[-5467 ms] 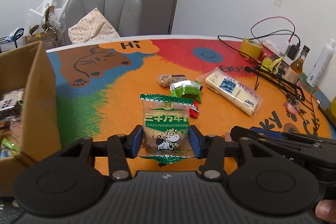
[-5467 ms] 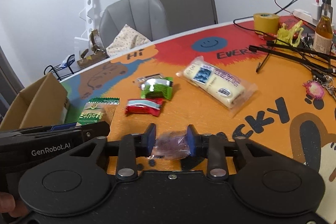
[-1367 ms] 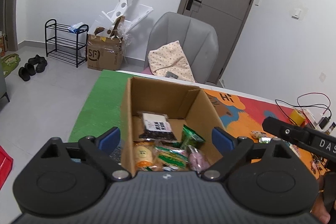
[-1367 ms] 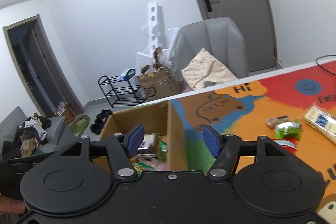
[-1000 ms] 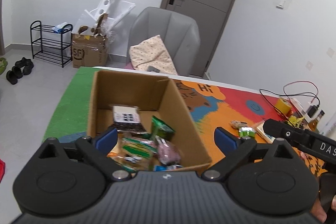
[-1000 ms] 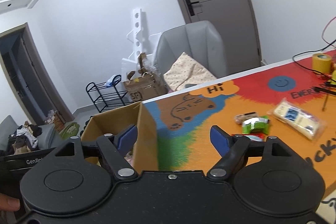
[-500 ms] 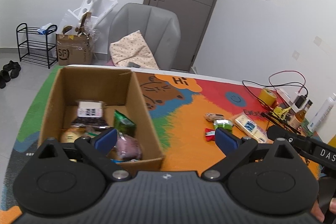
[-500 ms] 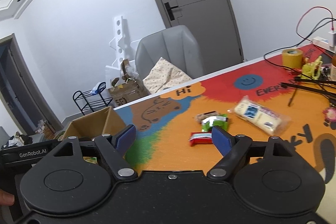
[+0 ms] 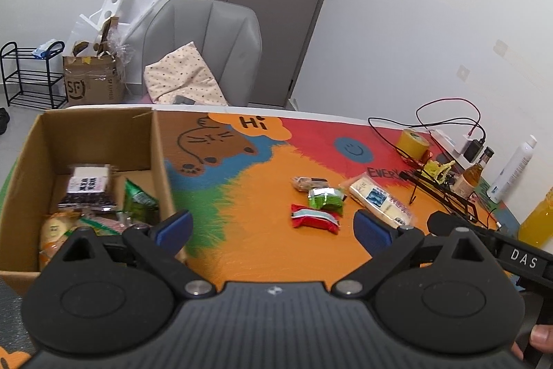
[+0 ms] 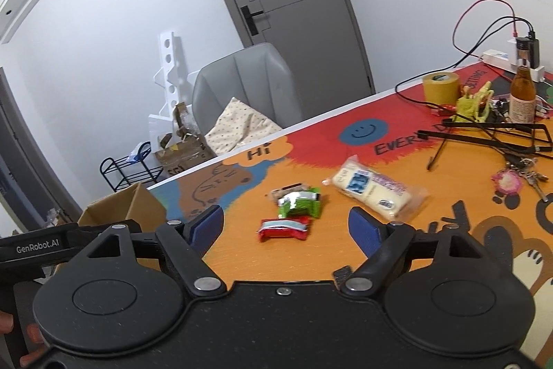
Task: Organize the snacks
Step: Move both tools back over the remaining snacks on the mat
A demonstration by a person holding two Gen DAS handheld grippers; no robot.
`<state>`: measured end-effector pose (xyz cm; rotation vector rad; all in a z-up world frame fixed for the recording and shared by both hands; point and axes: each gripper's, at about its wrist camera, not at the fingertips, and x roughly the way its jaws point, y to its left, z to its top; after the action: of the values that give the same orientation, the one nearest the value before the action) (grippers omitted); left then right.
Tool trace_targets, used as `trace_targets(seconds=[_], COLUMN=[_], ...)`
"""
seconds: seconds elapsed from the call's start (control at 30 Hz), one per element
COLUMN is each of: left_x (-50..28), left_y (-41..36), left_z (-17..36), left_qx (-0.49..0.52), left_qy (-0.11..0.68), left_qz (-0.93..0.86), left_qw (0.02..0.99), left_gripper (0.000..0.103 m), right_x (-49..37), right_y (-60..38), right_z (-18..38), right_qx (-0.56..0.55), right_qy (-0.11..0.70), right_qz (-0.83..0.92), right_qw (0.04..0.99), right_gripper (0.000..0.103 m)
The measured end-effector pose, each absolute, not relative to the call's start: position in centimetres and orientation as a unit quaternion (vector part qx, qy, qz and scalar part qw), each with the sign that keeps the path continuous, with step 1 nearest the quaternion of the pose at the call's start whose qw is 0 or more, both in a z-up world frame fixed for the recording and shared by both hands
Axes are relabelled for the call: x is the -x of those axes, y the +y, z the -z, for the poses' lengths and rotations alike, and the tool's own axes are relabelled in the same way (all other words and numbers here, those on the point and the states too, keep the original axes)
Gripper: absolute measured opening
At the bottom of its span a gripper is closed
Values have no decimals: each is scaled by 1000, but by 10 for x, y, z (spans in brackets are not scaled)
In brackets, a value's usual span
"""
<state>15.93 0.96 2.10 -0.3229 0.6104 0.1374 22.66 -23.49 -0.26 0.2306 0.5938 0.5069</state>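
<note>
Nearest, the left gripper [image 9: 273,229] stands wide with nothing between its blue pads, and the right gripper [image 10: 286,226] is likewise spread wide and empty above the colourful table mat [image 10: 345,251]. Just beyond the right gripper's pads lies a red snack packet [image 10: 284,229], with a green snack packet [image 10: 300,202] touching its far edge and a small brownish wrapped snack [image 10: 288,188] just behind that. To their right, a long clear pack of white biscuits [image 10: 375,192] lies at a slant. On the near left, the cardboard box [image 9: 157,158] holds several snack bags, among them a dark packet [image 9: 88,191] and a green pouch [image 9: 140,197]. Far right stand a roll of yellow tape [image 10: 441,88] and a brown bottle [image 10: 523,95]. A grey chair [image 9: 207,37] stands beyond the table.
</note>
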Motion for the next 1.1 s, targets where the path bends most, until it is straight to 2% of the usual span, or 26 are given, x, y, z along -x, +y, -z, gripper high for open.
trace_targets(seconds=[0.4, 1.1], left_x=[-192, -277], left_y=[-14, -42], left_z=[-11, 49], left_qx=[149, 143], left_qy=[304, 359], left_qz=[-44, -43], left_qw=[940, 921], left_gripper=[99, 96], right_x=[-250, -323], right_y=[-251, -261], right_z=[15, 52], right_qx=[-113, -118], right_qy=[295, 324], right_qz=[-231, -226], right_qw=[920, 911], right_gripper=[78, 77])
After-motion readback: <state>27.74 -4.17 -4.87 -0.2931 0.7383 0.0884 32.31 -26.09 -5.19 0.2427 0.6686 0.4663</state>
